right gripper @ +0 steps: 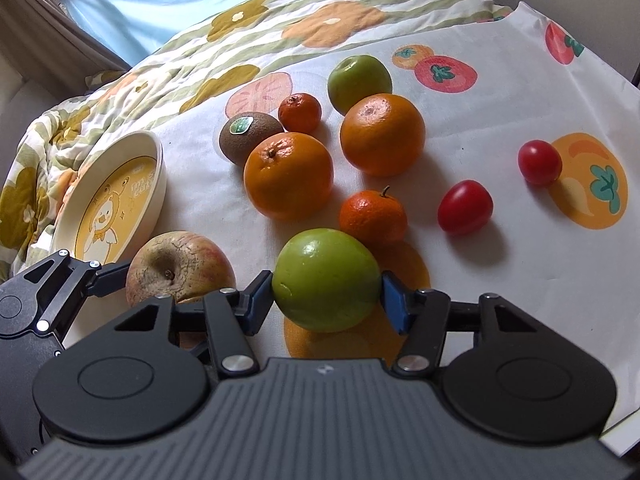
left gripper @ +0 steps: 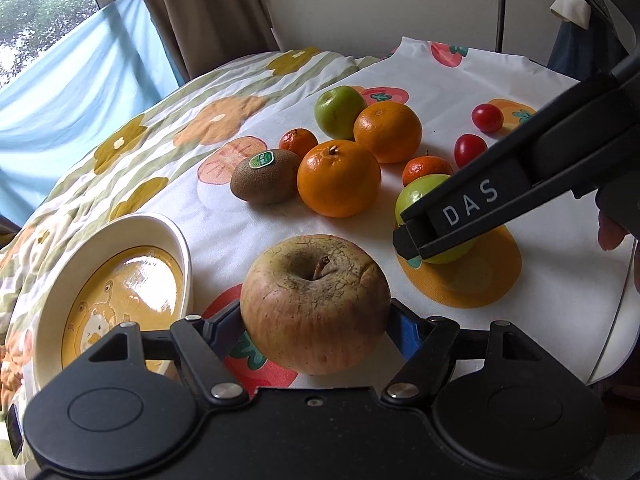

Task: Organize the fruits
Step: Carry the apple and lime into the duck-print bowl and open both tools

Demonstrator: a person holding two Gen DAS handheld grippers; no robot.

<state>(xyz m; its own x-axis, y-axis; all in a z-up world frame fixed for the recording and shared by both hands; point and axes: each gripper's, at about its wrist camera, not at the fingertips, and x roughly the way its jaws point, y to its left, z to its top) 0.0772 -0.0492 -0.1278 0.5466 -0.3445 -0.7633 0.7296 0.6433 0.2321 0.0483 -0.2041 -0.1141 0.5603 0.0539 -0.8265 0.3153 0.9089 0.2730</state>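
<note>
A wrinkled, russeted apple (left gripper: 316,304) sits stem-up on the printed cloth beside the cream dish (left gripper: 52,280). Right of it lies a smooth green apple (right gripper: 326,280). Behind are two large oranges (right gripper: 288,176) (right gripper: 382,134), touching (or nearly), two small mandarins (right gripper: 300,112) (right gripper: 372,214), a stickered kiwi (right gripper: 244,136), a second green apple (right gripper: 359,82) and two cherry tomatoes (right gripper: 464,206) (right gripper: 539,162) lying apart.
</note>
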